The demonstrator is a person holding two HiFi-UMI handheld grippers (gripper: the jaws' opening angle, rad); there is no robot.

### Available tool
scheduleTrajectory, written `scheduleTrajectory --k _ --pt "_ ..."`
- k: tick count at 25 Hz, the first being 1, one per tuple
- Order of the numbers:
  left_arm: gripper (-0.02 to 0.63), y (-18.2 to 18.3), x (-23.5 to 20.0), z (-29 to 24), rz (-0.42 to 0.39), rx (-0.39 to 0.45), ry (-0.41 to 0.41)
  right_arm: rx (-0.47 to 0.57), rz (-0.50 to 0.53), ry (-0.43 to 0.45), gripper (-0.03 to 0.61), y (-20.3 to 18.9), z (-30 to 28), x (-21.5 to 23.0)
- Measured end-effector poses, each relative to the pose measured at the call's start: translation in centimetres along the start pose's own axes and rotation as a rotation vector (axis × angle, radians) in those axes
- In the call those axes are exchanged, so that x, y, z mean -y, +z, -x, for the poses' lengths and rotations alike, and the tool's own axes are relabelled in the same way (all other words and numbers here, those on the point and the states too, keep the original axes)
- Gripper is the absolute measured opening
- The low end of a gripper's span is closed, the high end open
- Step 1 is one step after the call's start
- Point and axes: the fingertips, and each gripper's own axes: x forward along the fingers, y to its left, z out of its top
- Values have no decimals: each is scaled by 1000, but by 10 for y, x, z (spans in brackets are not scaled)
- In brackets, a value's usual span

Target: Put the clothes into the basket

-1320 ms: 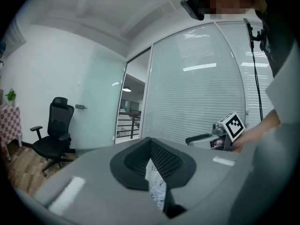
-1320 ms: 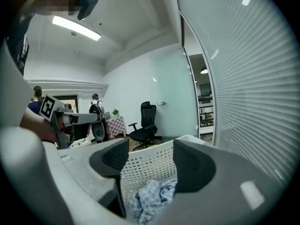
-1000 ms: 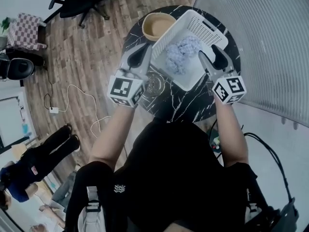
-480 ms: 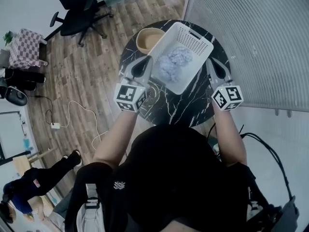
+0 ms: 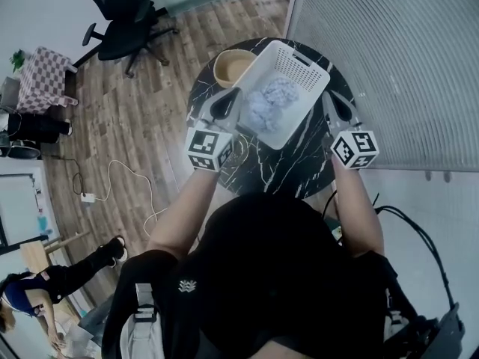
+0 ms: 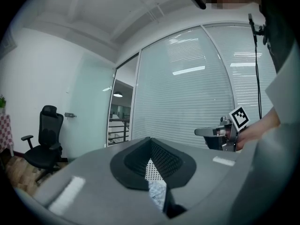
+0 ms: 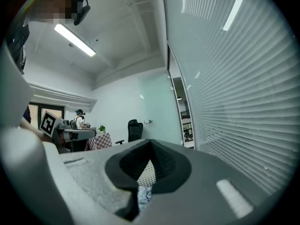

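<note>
Both grippers, we note, have jaws closed on nothing, the left gripper and right gripper flanking the basket on the table, probably held clear because the clothes already lie inside it.

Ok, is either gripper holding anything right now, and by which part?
Nothing is held. Both the left gripper and right gripper have jaws together and empty beside the basket; the clothes lie inside it.

The round black worktop, veined with white, carries a white perforated basket that reaches from its middle to the far edge. A tan bowl sits just beside the basket at the far-left edge.
</note>
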Motion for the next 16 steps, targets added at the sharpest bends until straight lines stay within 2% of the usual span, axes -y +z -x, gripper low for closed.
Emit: scheduleTrajectory --k 16 --pt "5 6 -8 -5 -27 6 9 -5 28 12 2 3 -3 -2"
